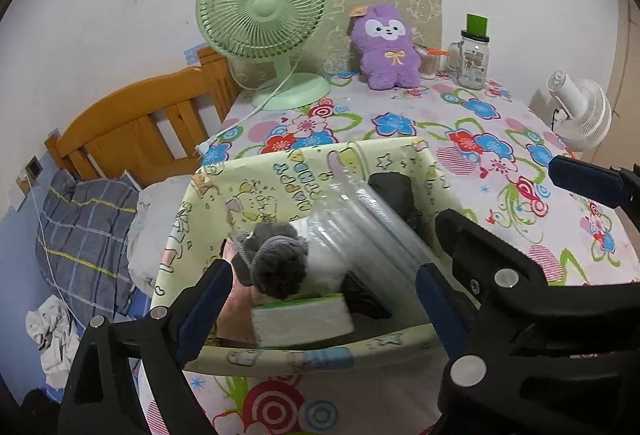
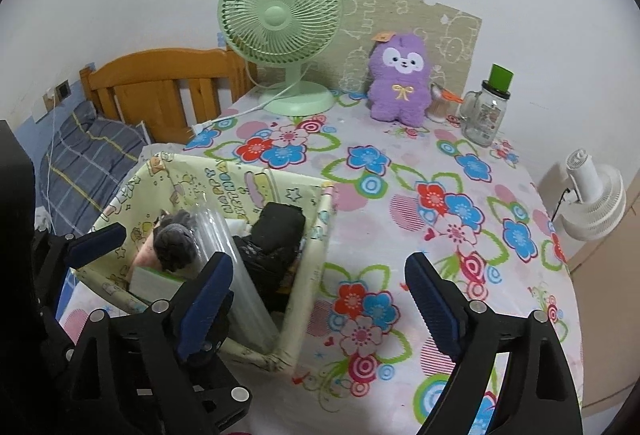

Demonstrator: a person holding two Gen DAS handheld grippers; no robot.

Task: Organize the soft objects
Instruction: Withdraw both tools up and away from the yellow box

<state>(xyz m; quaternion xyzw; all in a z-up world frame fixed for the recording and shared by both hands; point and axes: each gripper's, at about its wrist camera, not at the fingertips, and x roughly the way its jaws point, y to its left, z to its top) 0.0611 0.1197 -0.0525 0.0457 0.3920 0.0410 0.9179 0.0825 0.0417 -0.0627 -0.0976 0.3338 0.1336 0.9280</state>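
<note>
Storage box (image 1: 280, 171), desk's 7 o'clock edge: grey sock ball (image 1: 276, 263), dark clothes, clear roll inside. Left claw (image 1: 320, 299) wide open above, empty; right claw (image 2: 320, 299) likewise. Purple plush (image 2: 400, 83), 12 o'clock, unsorted. Risk: box nudged overboard.

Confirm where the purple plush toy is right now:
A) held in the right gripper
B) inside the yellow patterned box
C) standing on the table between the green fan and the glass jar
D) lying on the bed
C: the purple plush toy stands upright on the floral table, with the green fan on one side and the glass jar on the other, well beyond the yellow patterned box; the right gripper is open and empty.
</note>
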